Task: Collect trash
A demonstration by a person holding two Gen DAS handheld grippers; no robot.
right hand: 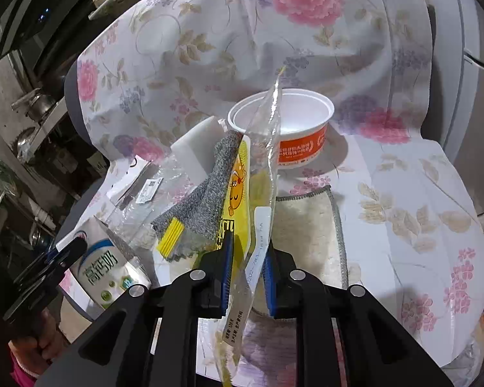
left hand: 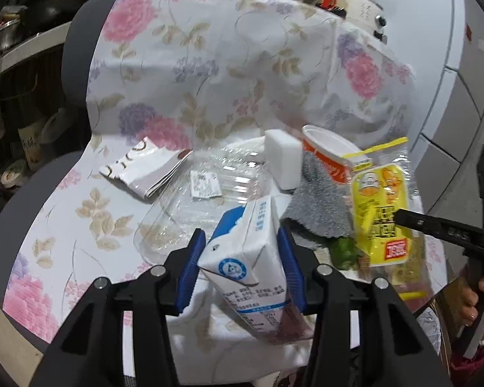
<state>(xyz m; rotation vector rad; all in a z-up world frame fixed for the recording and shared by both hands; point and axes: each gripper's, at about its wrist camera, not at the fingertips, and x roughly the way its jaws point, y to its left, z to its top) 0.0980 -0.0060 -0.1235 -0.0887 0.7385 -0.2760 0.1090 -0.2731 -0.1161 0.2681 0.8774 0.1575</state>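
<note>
Floral cloth over a chair, white sponge, grey rag.

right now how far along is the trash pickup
Nothing visibly binned yet; no bin is in view. In hand: the left gripper is shut on the milk carton, and the right gripper is shut on the yellow snack bag. Still on the floral cloth: the clear plastic tray, the paper bowl and the folded wrapper.
</note>
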